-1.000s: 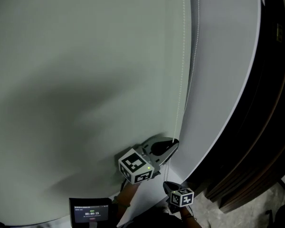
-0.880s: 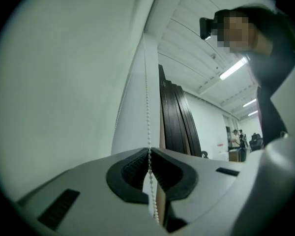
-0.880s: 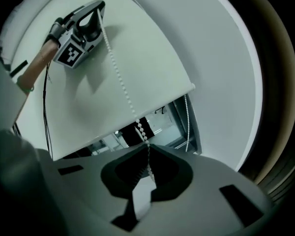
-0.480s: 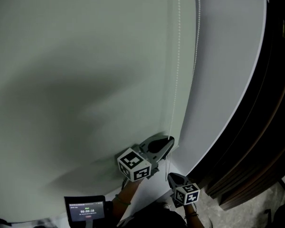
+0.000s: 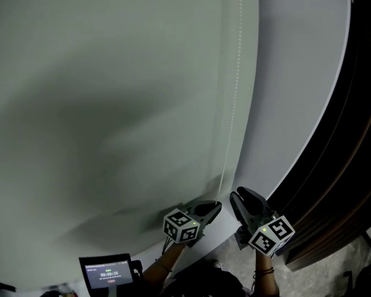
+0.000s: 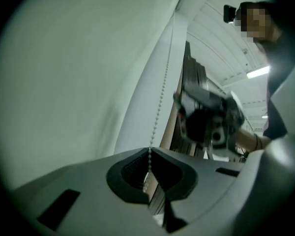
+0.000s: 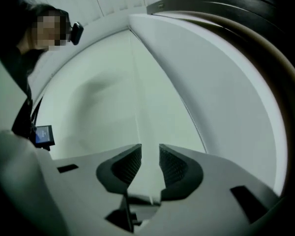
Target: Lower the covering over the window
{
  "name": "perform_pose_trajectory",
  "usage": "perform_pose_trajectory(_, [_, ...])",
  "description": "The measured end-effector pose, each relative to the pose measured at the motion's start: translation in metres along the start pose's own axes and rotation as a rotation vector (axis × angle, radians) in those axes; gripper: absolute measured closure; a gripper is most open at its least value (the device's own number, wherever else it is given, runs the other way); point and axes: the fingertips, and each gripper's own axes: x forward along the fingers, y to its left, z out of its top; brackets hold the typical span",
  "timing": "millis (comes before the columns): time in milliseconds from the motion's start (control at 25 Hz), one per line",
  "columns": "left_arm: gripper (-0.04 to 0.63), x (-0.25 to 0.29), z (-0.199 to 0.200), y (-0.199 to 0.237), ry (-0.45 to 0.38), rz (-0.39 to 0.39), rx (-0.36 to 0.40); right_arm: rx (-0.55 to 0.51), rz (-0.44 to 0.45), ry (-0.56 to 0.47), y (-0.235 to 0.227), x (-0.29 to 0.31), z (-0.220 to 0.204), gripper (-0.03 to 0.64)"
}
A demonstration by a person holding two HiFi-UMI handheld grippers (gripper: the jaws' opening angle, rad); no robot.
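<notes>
Hanging along the right edge of the pale green roller blind (image 5: pixel 111 104), the bead chain (image 5: pixel 234 104) runs down into the left gripper (image 5: pixel 215 207), whose jaws are pinched together on it near the blind's lower edge. The right gripper (image 5: pixel 236 197) sits just beside it, toward the dark window frame (image 5: pixel 358 135). Its jaws are opening, and the pads press on nothing. A small lit screen (image 5: pixel 106 272) shows below the blind's lower edge.
</notes>
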Motion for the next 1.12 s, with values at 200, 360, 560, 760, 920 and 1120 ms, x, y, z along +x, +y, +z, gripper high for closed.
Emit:
perform_pose_trajectory(200, [0.588,0.004,-0.086,0.003,0.213,0.017,-0.103,-0.167,0.137,0.003,0.037,0.039,0.057,0.494])
perform_pose_trajectory(360, [0.588,0.006,-0.096,-0.007,0.193,0.002,-0.131,-0.193,0.163,-0.064,0.049,0.058,0.091,0.494])
perform_pose_trajectory(560, [0.588,-0.025,-0.106,-0.005,0.168,-0.005,-0.136,-0.155,0.069,-0.165,0.068,0.058,0.098,0.595])
perform_pose_trajectory(760, [0.587,-0.042,-0.106,-0.014,0.183,-0.036,-0.098,-0.098,0.051,-0.234,0.063,0.042,0.100,0.597])
perform_pose_trajectory(920, [0.549,-0.027,-0.040,-0.020,0.032,-0.052,-0.095,-0.088,0.017,-0.183,0.032,0.026,0.092,0.597])
perform_pose_trajectory(1120, [0.525,-0.036,0.079,-0.032,-0.218,-0.129,-0.007,0.012,-0.071,-0.013,0.001,0.011,-0.007,0.597])
